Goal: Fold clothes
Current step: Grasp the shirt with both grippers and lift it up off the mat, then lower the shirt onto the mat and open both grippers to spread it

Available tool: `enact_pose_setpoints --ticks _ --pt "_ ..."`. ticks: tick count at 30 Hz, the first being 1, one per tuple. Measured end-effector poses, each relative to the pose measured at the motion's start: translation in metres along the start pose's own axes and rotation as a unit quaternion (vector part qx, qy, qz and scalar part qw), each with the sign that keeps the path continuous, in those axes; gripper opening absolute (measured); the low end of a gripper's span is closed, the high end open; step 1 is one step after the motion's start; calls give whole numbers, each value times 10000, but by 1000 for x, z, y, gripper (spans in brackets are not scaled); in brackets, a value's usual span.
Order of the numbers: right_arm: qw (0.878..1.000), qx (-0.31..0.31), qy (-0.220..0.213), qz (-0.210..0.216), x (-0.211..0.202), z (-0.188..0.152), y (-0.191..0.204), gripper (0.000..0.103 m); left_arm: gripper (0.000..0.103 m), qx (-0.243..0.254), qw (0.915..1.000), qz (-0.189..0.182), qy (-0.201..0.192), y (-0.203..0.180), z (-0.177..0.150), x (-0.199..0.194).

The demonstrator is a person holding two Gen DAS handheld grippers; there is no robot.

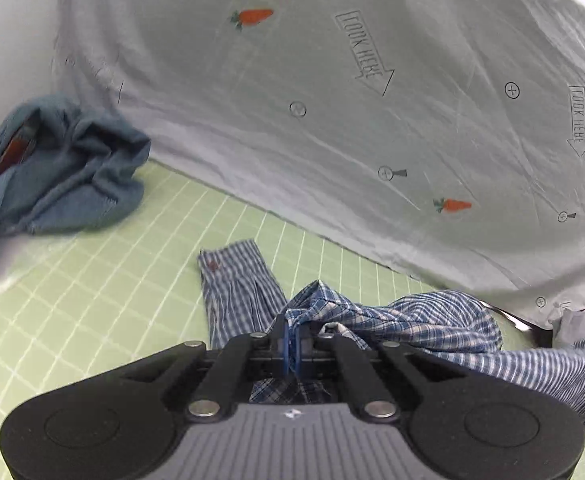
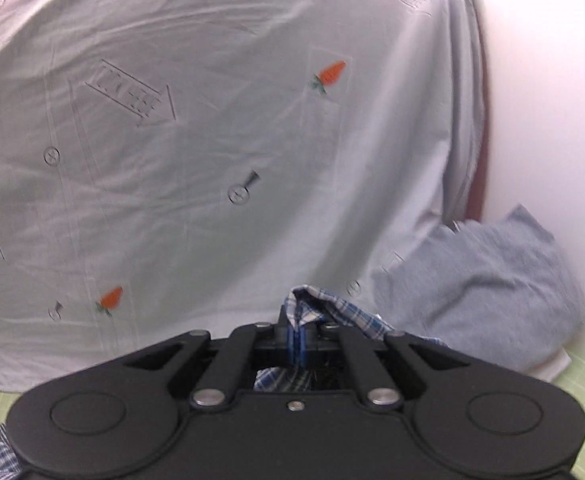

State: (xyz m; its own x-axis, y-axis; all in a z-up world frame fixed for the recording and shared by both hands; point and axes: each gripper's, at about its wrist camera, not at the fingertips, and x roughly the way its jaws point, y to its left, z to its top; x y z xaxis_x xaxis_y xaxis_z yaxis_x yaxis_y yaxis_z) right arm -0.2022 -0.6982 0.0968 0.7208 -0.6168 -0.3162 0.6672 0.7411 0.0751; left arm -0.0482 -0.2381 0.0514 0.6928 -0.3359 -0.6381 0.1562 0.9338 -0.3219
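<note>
Behind everything hangs a pale sheet (image 1: 332, 128) printed with carrots, small circle marks and "LOOK HERE" arrows; it fills most of both views and reaches down to the surface. Next in size is the green mat (image 1: 104, 304) with its white grid, which covers the surface in the left wrist view and shows only as thin strips at the bottom corners of the right wrist view.

On that mat, far left in the left view, lies a crumpled blue garment (image 1: 60, 176) (denim-like, with a reddish patch inside a fold). A grey-blue cloth (image 2: 488, 284) sits bunched against the sheet at the right of the right view.

The shirt (image 1: 432, 320) is blue-and-white plaid, rumpled, part striped where its inner side shows. One sleeve with a buttoned cuff trails flat on the mat toward the sheet, and the rest bunches off to the right.

Smallest, the two pinches: the left gripper (image 1: 292, 330) is closed tight on a ridge of shirt cloth, with fabric also showing beneath its linkage. The right gripper (image 2: 300, 330) is likewise clamped on a peaked fold of the same plaid, which pokes up between its blue pads.
</note>
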Motion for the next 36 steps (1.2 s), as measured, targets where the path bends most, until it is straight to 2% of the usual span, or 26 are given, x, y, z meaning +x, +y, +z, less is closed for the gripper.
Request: enact_pose_setpoints --ticks 2,3,4,5,6,7,9,10,11,12,14,17,21,26,28,29,30,31,32,33,36 --pt "9998 30 -148 157 27 11 20 4 4 -162 9998 115 -99 10 15 16" --pt "9996 -13 -69 256 45 11 32 7 4 -215 9995 203 -118 19 20 29" --pt "9993 -83 82 366 66 10 45 9 5 -207 9990 394 -97 23 22 44" --pt "9984 -145 328 433 88 3 58 18 9 -189 9980 603 -68 26 23 60" --pt "9965 -168 674 454 107 -7 69 28 13 -127 9968 787 81 29 22 75" --pt "9933 -175 1044 462 125 -19 80 31 14 -16 9948 966 333 31 20 89" --pt "9886 -120 1406 527 135 -45 90 42 37 29 9899 1270 621 34 10 100" --pt "9863 -86 1550 563 137 -58 94 55 44 3 9884 1365 672 35 3 101" --pt "9845 -60 1655 571 133 -71 96 65 57 -55 9879 1372 716 37 -3 101" --pt "9825 -41 1771 582 126 -84 96 69 62 -147 9878 1326 803 40 -11 100" --pt "9772 -8 2029 620 110 -109 95 69 64 -422 9867 1198 1011 45 -22 96" --pt "9685 -92 2371 760 85 -141 95 72 74 -734 9855 998 1164 43 -33 90" --pt "9575 -235 2741 865 70 -176 96 73 76 -415 9846 855 1470 24 -47 100" --pt "9500 -237 2993 853 67 -194 100 73 76 -216 9822 770 1700 10 -63 113" --pt "9474 -225 3056 923 66 -195 99 69 75 -192 9805 758 1801 8 -68 118" --pt "9461 -219 3086 957 66 -196 98 49 71 -198 9799 762 1835 8 -70 119" --pt "9447 -213 3117 992 66 -197 98 32 53 -224 9796 733 1860 10 -72 118" --pt "9445 -190 3124 997 64 -196 96 0 40 -252 9793 697 1885 12 -73 118" --pt "9449 -158 3118 988 62 -194 93 0 8 -298 9785 709 1911 14 -74 117" --pt "9471 -138 3048 996 56 -190 90 0 5 -351 9789 675 1896 17 -75 115" --pt "9554 -79 2745 1088 36 -173 75 0 4 -443 9814 478 1804 24 -76 102"
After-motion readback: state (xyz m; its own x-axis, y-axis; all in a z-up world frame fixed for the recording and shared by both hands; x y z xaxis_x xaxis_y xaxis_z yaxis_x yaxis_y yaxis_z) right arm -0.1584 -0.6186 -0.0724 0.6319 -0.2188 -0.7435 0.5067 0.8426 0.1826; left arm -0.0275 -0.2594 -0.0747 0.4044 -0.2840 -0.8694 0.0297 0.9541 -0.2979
